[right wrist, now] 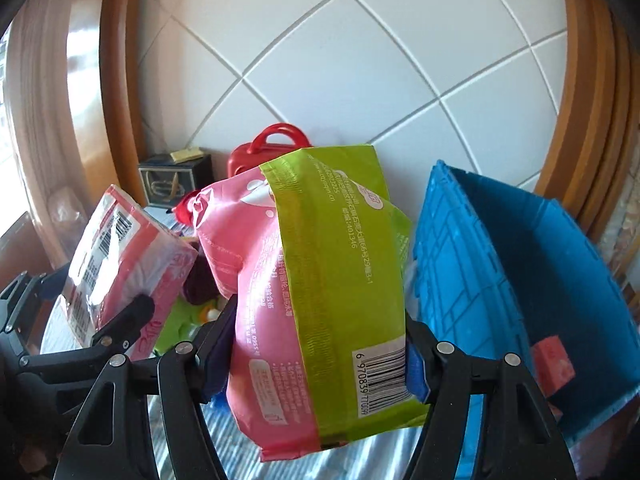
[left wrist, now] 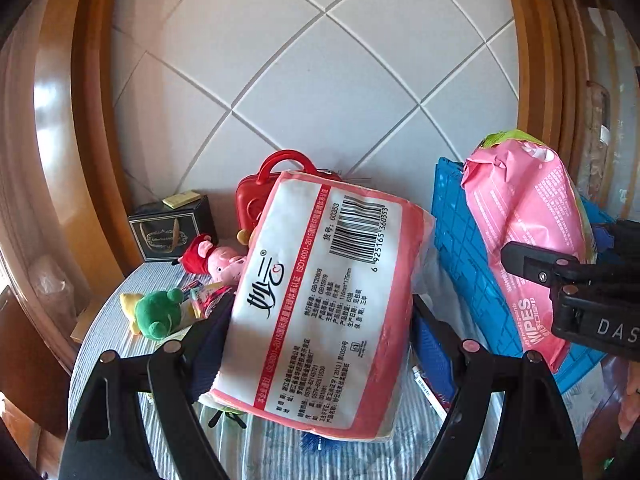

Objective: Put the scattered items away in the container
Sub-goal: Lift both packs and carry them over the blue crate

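Both packs aloft left of blue crate (right wrist: 520, 264): tissue pack (left wrist: 320, 300) clamped in left gripper (left wrist: 320, 344), wipes pack (right wrist: 320, 300) in right gripper (right wrist: 316, 348); soft, light, slick film—best pinched mid-body.

White diagonal-tiled wall (left wrist: 320, 60); glossy wooden frame (left wrist: 92, 120) either side — bright daylight; blue-striped tablecloth (left wrist: 104, 344).

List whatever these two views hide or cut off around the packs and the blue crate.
- Left wrist view: the blue crate is mostly hidden behind the wipes pack, its inside unseen.
- Left wrist view: the tissue pack covers items on the table beneath it.
- Right wrist view: the wipes pack hides the table centre; the crate's near corner is cut off by the frame edge.
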`<state>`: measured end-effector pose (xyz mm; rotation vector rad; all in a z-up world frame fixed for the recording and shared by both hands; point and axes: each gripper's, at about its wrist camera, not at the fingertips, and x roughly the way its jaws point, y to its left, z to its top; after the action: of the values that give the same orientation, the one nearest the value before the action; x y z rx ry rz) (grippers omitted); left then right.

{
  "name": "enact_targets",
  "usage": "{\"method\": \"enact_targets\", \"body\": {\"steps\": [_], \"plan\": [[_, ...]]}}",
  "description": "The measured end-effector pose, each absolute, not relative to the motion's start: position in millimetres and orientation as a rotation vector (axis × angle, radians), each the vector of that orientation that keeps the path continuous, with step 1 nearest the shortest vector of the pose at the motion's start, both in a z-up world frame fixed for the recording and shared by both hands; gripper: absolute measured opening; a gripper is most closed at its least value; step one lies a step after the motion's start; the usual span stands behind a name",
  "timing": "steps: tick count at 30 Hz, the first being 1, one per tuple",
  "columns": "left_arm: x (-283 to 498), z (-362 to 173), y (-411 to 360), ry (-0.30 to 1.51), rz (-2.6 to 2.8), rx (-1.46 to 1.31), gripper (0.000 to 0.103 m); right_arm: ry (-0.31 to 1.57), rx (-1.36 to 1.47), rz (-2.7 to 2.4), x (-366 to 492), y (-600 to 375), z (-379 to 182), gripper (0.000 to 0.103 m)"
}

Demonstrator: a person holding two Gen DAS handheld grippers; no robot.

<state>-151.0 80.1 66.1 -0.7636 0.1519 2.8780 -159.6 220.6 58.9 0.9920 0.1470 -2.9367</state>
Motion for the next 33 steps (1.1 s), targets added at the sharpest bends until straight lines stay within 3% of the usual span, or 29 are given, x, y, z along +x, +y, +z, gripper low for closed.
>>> {"method": "enact_targets", "body": {"steps": [16, 26, 33], "plan": [[-184.6, 118.1, 307.4, 0.133, 2.806, -0.675, 0.082, 0.218, 0.943, -3.101, -158.3, 440.3, 132.4, 0.068], [-261.7, 162.1, 443.1, 0.056, 2.676, -0.982, 0.083, 0.201, 1.056, -3.087, -230.0, 598.7, 168.4, 0.068], [-346.9, 112.3, 497.4, 0.071, 2.597, -1.266, 0.083, 0.204, 1.289, -3.062, -311.2, 652.4, 137.1, 0.068]]}}
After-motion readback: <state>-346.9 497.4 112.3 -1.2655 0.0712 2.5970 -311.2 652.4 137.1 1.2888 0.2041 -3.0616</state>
